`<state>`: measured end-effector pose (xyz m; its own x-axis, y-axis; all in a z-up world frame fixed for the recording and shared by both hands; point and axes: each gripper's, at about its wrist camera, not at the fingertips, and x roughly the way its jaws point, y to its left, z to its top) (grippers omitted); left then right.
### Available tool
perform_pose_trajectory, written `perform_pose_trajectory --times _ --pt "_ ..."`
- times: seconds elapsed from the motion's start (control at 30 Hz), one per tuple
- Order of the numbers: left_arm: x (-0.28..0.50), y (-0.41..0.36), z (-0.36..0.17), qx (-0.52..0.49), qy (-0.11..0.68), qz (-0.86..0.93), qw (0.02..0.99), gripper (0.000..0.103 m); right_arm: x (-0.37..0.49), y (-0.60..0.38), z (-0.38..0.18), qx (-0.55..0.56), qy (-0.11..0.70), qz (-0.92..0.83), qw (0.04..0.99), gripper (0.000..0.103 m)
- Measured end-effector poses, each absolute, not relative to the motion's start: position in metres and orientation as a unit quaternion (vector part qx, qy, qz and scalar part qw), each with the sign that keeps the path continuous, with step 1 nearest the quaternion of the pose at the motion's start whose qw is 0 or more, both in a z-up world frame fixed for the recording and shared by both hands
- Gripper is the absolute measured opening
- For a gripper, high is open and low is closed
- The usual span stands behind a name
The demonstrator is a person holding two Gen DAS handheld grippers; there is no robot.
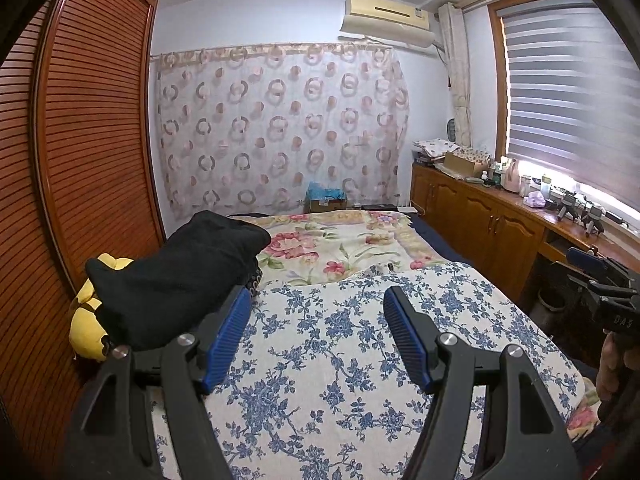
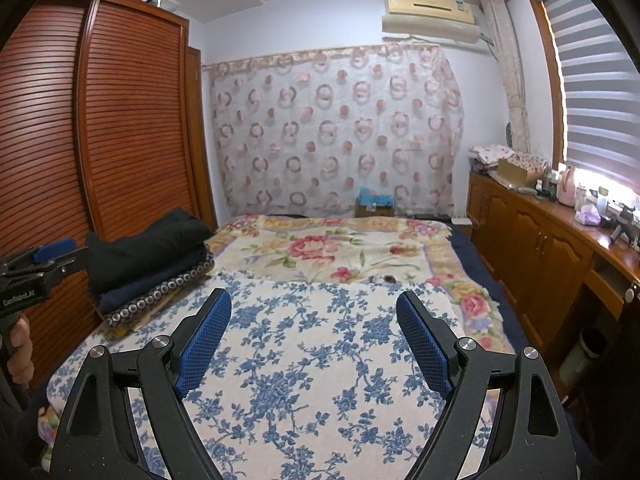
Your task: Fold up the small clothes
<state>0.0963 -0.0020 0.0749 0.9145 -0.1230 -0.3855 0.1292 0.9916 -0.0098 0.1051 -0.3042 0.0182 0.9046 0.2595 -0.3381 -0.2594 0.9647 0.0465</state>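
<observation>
The bed (image 2: 460, 240) fills the middle of the room, and everything else is placed around it. A blue-flowered cloth (image 2: 312, 360) covers its near part, and beyond that lies a blanket with red and pink blooms (image 2: 320, 248). On the bed's left edge, against the slatted wooden wardrobe (image 2: 132, 120), sits the stack of folded clothes (image 2: 156, 268): a black piece on top, a dark blue one under it, and a patterned edge of circles at the bottom. In the left wrist view the black top piece (image 1: 176, 276) bulks large just past the left finger, with a yellow soft thing (image 1: 90, 320) tucked beside and below it, between the stack and the wardrobe. Behind the bed's far end hangs a curtain printed with rings (image 2: 336, 132), with a small box holding something blue (image 2: 374, 200) at its foot. Along the bed's right side runs a low wooden cabinet (image 2: 532, 240), its top crowded with bottles and boxes under a window blind (image 2: 600, 92). An air conditioner (image 2: 430, 12) is mounted high on the far wall.

The left gripper (image 1: 318, 300) hovers over the blue-flowered cloth with its jaws moderately apart and nothing between them; its left finger looks close to the stack, but contact cannot be told. The right gripper (image 2: 314, 300) stands wider apart, also empty, above the same cloth and clear of the stack.
</observation>
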Motion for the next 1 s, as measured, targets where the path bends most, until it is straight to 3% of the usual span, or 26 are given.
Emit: perform_pose_trajectory --times 1.0 --pt "0.0957 -0.0035 0.0778 0.006 0.194 -0.063 0.979 0.069 0.0994 -0.2996 0.0194 -0.002 0.169 0.133 0.977 0.087"
